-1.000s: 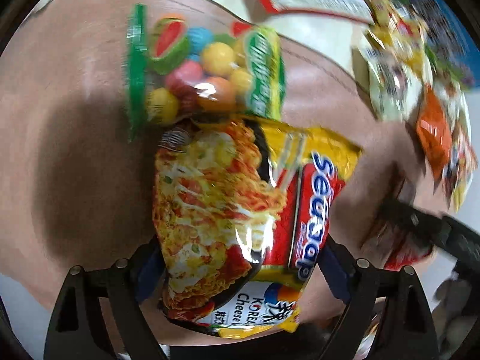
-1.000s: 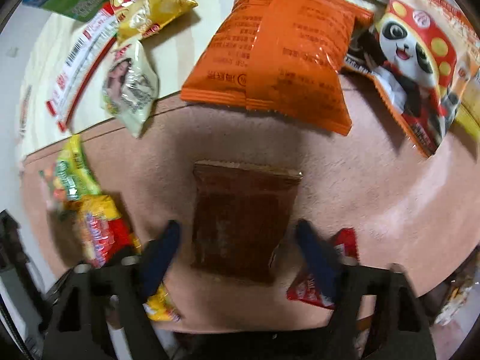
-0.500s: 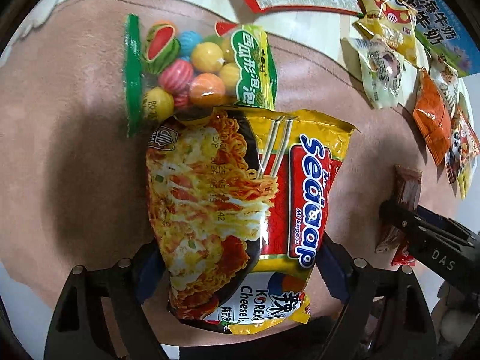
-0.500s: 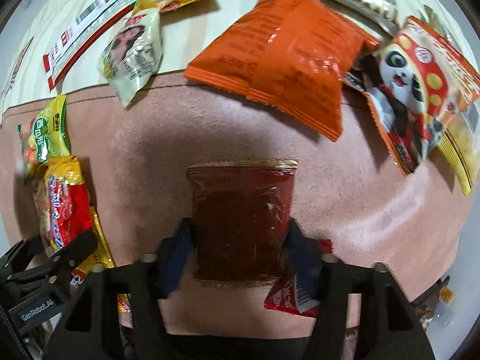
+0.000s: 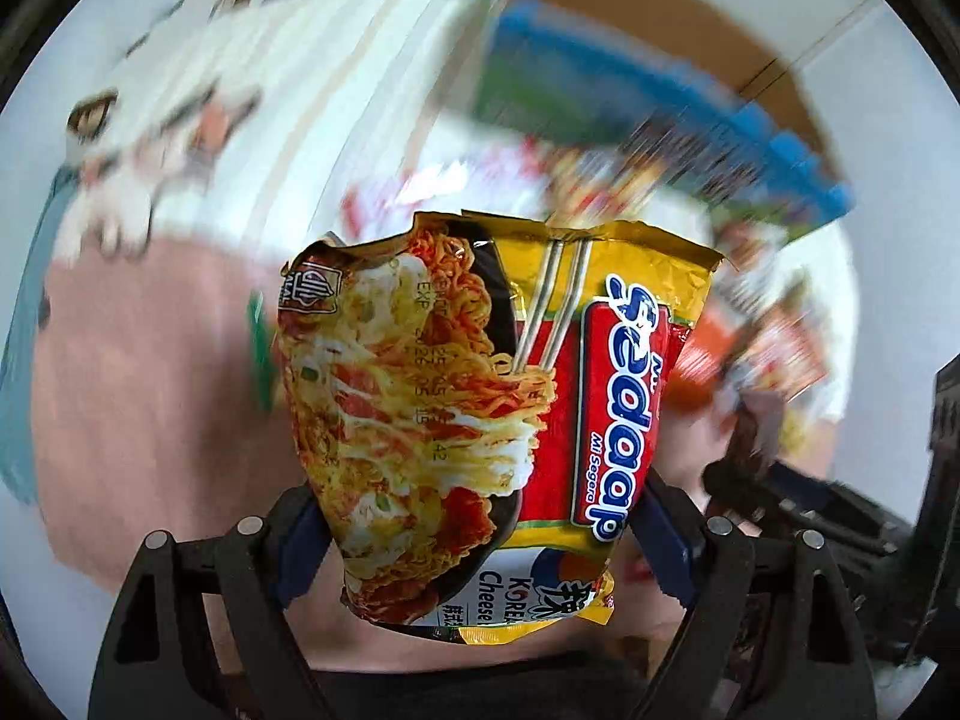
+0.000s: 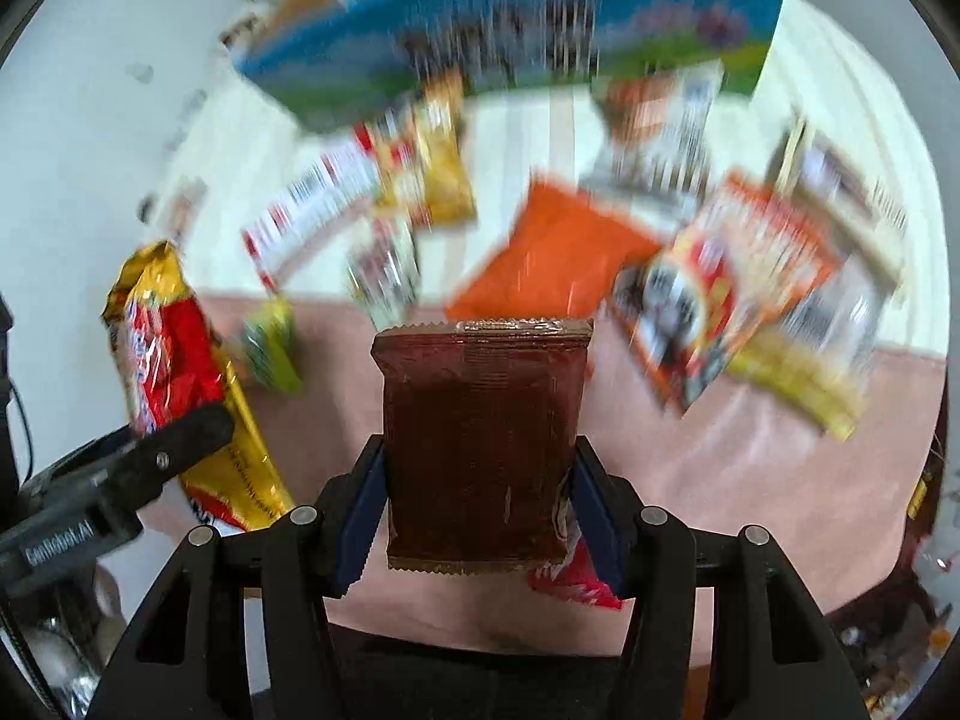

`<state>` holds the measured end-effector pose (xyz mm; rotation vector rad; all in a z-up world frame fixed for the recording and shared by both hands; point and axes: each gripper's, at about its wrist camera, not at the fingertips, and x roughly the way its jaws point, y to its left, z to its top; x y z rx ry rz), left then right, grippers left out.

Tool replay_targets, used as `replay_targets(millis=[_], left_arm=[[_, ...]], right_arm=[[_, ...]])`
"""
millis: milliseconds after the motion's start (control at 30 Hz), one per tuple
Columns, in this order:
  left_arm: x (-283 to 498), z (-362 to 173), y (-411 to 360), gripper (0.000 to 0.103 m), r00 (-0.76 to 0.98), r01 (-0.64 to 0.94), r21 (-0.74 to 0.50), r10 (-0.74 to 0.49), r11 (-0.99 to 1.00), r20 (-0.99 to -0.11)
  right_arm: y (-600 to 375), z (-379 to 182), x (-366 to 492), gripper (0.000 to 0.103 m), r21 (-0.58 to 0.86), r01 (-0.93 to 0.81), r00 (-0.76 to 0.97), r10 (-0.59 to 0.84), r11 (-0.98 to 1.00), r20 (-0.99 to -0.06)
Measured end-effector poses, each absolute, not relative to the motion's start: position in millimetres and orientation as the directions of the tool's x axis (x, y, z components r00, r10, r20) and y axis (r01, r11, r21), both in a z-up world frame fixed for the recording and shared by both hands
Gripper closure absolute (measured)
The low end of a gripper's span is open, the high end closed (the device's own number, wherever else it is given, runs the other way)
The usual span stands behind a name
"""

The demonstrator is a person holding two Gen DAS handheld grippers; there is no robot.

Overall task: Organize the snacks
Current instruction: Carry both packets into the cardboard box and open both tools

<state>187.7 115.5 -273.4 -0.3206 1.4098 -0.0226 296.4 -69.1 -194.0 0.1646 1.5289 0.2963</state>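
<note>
My left gripper (image 5: pixel 480 540) is shut on a yellow-and-red instant noodle packet (image 5: pixel 480 408), its blue pads pressing both sides, and the packet hangs clear of the pink mat (image 5: pixel 150 390). My right gripper (image 6: pixel 480 510) is shut on a dark brown snack packet (image 6: pixel 480 420), also held above the mat. In the right wrist view the noodle packet (image 6: pixel 174 372) shows at the left, with a black finger of the left gripper across it. The right gripper's black body sits at the right edge of the left wrist view.
A green gumball bag (image 6: pixel 273 348) and a small red packet (image 6: pixel 570 585) lie on the mat (image 6: pixel 750 480). Beyond it are an orange bag (image 6: pixel 552 252), a panda bag (image 6: pixel 720 300) and several blurred packets. A blue-and-green carton (image 6: pixel 510 30) stands at the back.
Both grippers have risen, lifting the noodle packet and the brown packet off the mat. The right jaws closed onto the brown packet first. The views now blur and show the carton.
</note>
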Motion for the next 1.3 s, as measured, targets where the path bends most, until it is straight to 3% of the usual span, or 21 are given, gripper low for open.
replay_targets(millis=[167, 400, 800, 1200, 1233, 1300], left_arm=[[170.2, -227.9, 101.2, 0.016, 0.244, -0.112, -0.299, -0.265, 0.948, -0.933], [193.3, -247.3, 124.4, 0.016, 0.24, -0.067, -0.276, -0.253, 0.959, -0.937], [245.2, -369.2, 146.5, 0.016, 0.041, -0.074, -0.223, -0.22, 0.972, -0.975], [273.5, -439.1, 138.8, 0.016, -0.124, -0.077, -0.23, -0.239, 0.97, -0.963], [271.7, -441.7, 138.6, 0.016, -0.125, -0.081, -0.233, -0.242, 0.969, -0.962], [268.4, -444.4, 138.3, 0.016, -0.127, -0.082, -0.231, -0.24, 0.969, -0.962]], right_arm=[[-116.8, -117.3, 321.5, 0.042, 0.346, -0.111, 0.115, 0.357, 0.932, -0.927], [-122.4, -91.5, 448.4, 0.042, 0.316, -0.143, 0.217, 0.341, 0.938, -0.915], [-91.4, -189.5, 627.2, 0.042, 0.242, -0.149, 0.11, 0.259, 0.959, -0.959], [-80.2, -279.9, 670.7, 0.042, 0.21, -0.128, -0.006, 0.211, 0.969, -0.977], [-81.2, -283.7, 672.5, 0.039, 0.21, -0.122, -0.014, 0.21, 0.97, -0.978], [-82.9, -286.9, 674.0, 0.018, 0.201, -0.108, -0.022, 0.2, 0.974, -0.98]])
